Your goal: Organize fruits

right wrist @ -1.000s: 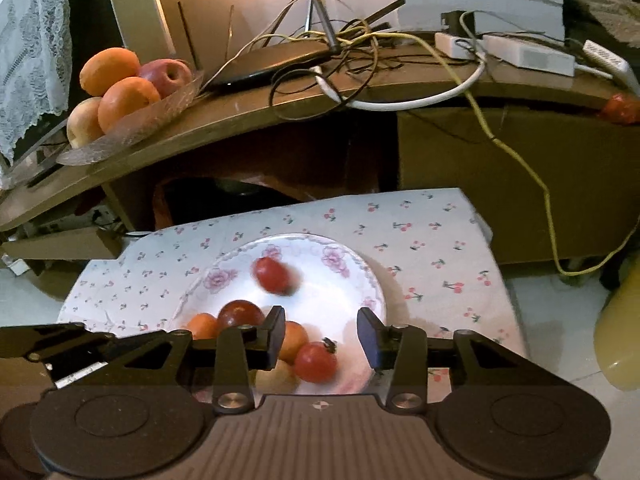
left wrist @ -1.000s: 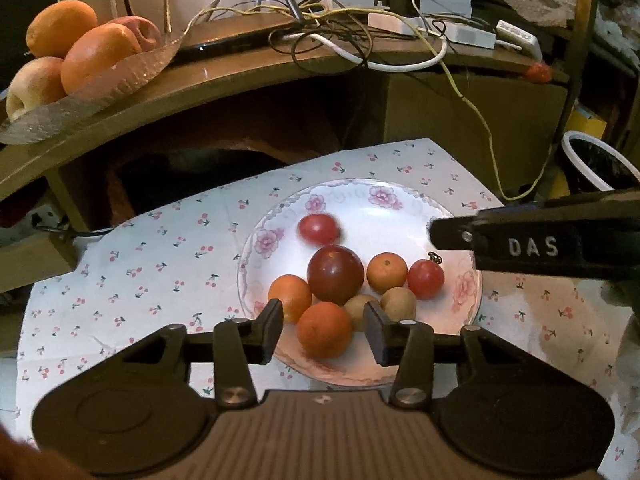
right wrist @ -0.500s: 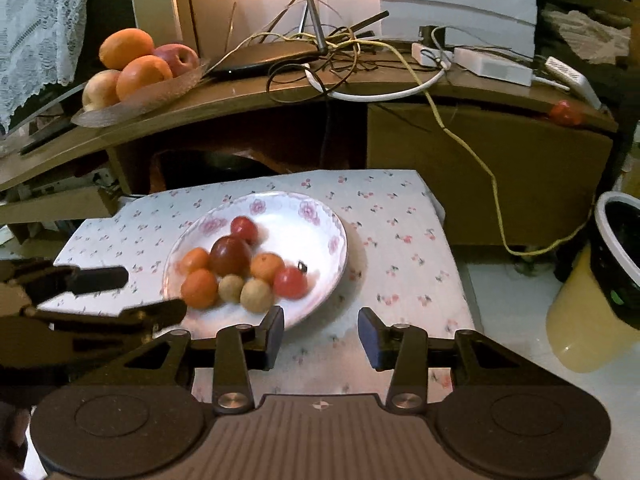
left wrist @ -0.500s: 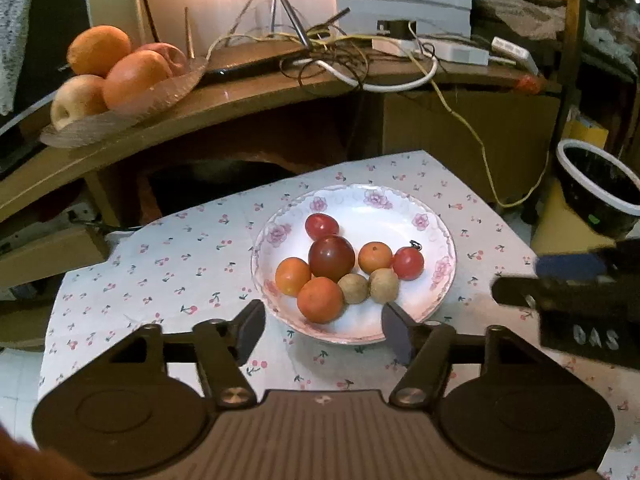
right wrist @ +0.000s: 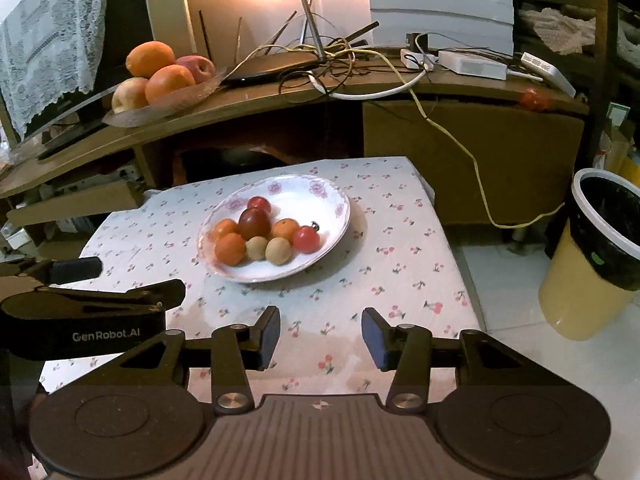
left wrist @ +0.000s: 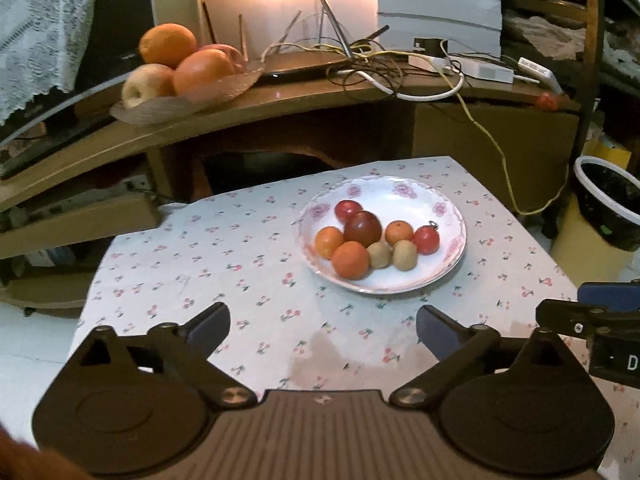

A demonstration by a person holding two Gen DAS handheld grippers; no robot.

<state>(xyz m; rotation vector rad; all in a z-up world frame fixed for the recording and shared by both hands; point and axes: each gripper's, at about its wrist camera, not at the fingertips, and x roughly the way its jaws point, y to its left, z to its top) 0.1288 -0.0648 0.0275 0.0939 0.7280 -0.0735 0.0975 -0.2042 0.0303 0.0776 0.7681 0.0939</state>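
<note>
The left gripper point(left wrist: 322, 326) is seen with its jaws spread wide and opening further; nothing lies between them, only the cherry-print tablecloth point(left wrist: 224, 264) below. The right gripper point(right wrist: 320, 336) is held with its jaws partly apart and opening slowly, and nothing is gripped there either. Both claws are pointed downward at a slant over the near edge of the cloth.

Ahead of the left gripper and a little to its right, a white plate with pink flowers point(left wrist: 448, 204) is set on the cloth, well apart from the fingertips. From the right gripper the same plate point(right wrist: 336, 204) is found ahead and slightly to the left. On the plate the fruit is gathered in a close cluster: a dark red tomato point(left wrist: 362, 229) in the middle, a smaller red tomato point(left wrist: 347, 209) behind it, three small oranges point(left wrist: 350, 260) around its front and sides, two brown kiwis point(left wrist: 404, 255) side by side at the front, and a stemmed cherry tomato point(left wrist: 426, 240) at the right end.

The right gripper's fingers are seen at the right edge of the left wrist view; the left gripper's fingers are seen at the left edge of the right wrist view, beside the plate's near left.

Beyond the cloth, on a curved wooden shelf point(left wrist: 304, 100), a leaf-shaped dish of larger oranges and apples point(left wrist: 188, 68) is placed to the far left, with tangled cables point(left wrist: 384, 68) to its right. A yellow bin with a black liner point(right wrist: 600, 252) is stood on the floor at the right.
</note>
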